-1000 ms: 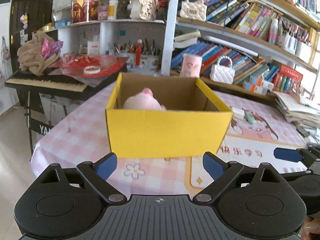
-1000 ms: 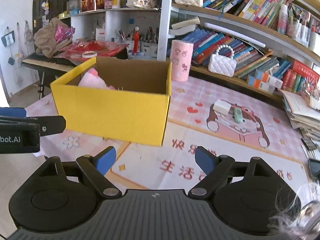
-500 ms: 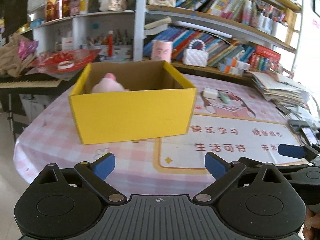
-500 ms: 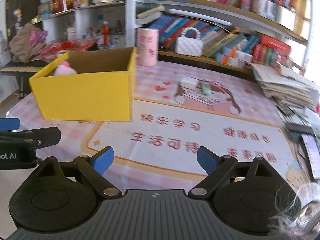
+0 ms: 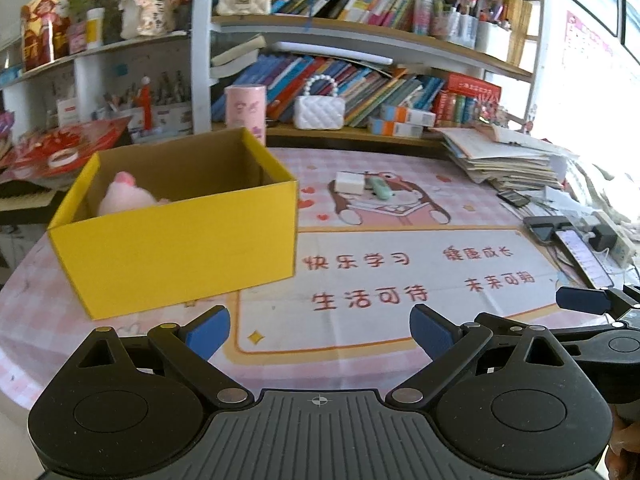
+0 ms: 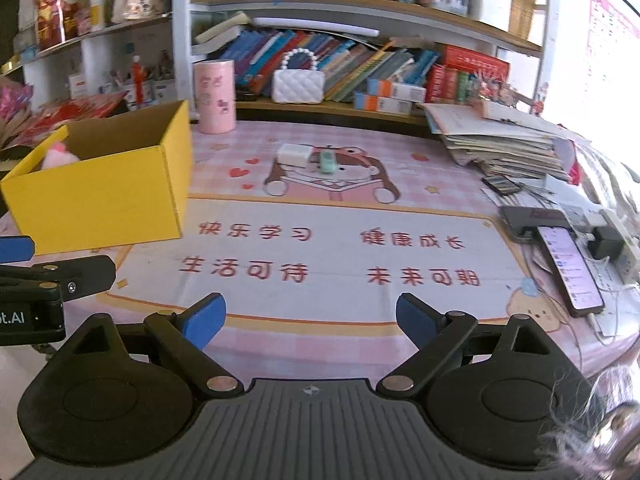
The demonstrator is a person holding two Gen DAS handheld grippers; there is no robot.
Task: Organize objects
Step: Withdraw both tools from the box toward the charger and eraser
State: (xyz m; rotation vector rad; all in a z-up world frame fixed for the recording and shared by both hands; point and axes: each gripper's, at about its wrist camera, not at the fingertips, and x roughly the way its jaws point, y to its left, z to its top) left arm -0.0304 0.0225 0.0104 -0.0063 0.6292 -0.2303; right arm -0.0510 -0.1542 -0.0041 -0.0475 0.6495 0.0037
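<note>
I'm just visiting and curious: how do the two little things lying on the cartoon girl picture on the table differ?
The white block is boxy and broad; the mint-green piece is slimmer and rounded. The white block lies to the left, nearer the yellow box; the green piece lies to its right. Both are small and rest side by side on the mat, untouched.

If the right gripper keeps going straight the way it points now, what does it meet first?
Probably the printed table mat: the right gripper, jaws opening and empty, angles down at bare mat, with nothing in the way.

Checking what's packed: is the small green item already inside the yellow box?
No, the green item lies on the table mat, apart from the yellow box.
</note>
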